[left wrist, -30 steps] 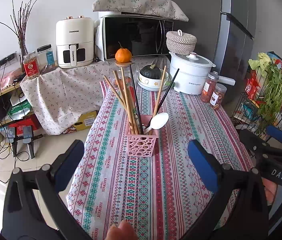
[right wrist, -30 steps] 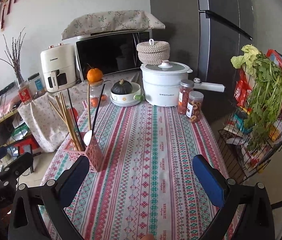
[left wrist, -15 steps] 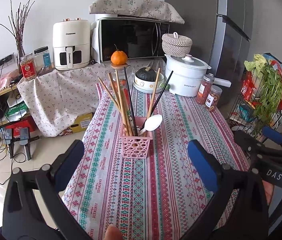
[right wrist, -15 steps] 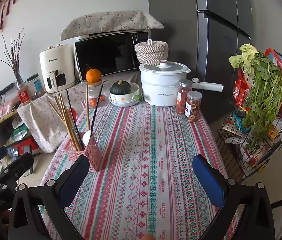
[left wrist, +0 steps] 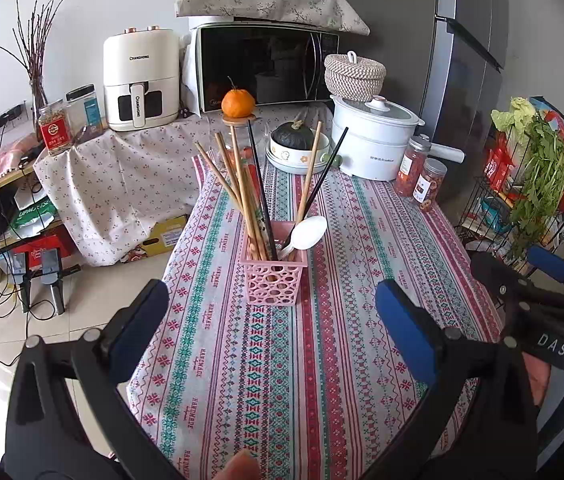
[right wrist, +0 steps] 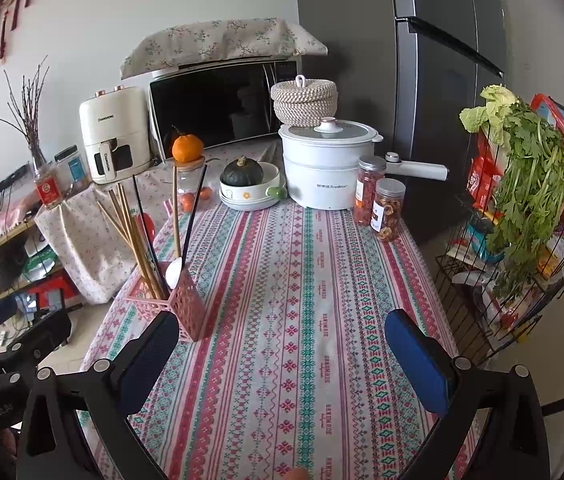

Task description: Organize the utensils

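A pink perforated utensil holder [left wrist: 273,278] stands on the patterned tablecloth [left wrist: 321,360]. It holds several wooden and black chopsticks [left wrist: 242,188] and a white spoon [left wrist: 309,232]. It also shows in the right wrist view [right wrist: 186,308], at the table's left edge. My left gripper [left wrist: 272,332] is open and empty, just short of the holder. My right gripper [right wrist: 282,356] is open and empty over the table, to the right of the holder. The right gripper's body shows at the right of the left wrist view [left wrist: 537,280].
At the table's far end stand a white electric pot [left wrist: 373,144], a bowl with a dark squash [left wrist: 295,146], two jars [left wrist: 421,178] and a glass jar topped by an orange [left wrist: 238,104]. A wire rack with greens [right wrist: 521,220] stands right of the table.
Both grippers have drawn back a little toward me and the view has shifted slightly. The holder and its utensils have not moved. Both grippers stay open.
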`<state>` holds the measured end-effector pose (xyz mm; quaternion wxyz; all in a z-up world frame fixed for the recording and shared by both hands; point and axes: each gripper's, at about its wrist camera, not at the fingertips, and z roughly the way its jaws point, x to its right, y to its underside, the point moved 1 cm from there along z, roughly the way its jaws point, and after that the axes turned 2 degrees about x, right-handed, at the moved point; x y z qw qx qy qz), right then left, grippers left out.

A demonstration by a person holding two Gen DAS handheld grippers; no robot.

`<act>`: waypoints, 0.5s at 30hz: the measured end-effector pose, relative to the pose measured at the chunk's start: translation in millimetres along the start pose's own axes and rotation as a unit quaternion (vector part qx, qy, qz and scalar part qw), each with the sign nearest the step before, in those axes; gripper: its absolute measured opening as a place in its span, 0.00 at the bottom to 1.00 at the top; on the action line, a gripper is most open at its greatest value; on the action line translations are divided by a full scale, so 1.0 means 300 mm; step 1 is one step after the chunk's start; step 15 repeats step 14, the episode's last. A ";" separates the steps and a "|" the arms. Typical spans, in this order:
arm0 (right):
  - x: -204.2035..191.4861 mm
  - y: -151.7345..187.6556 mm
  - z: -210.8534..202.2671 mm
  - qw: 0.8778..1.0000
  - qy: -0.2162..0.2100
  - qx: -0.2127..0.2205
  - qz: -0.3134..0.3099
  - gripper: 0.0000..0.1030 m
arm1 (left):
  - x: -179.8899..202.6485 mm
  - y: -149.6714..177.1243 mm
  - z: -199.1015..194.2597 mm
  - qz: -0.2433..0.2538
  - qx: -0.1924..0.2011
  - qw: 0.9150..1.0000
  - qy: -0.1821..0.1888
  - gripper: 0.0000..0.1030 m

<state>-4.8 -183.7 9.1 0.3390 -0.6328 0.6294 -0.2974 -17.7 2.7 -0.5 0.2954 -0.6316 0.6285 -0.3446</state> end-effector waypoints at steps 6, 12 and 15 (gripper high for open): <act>-0.001 0.006 0.002 1.000 -0.001 -0.003 -0.001 1.00 | 0.003 0.004 0.006 0.000 -0.009 1.000 0.002 1.00; 0.006 0.013 0.026 1.000 -0.007 -0.011 0.003 1.00 | -0.013 0.012 0.038 -0.009 -0.021 1.000 -0.010 1.00; 0.013 0.021 0.073 0.999 -0.011 -0.030 0.014 1.00 | -0.032 0.027 0.097 -0.016 -0.041 0.999 -0.008 1.00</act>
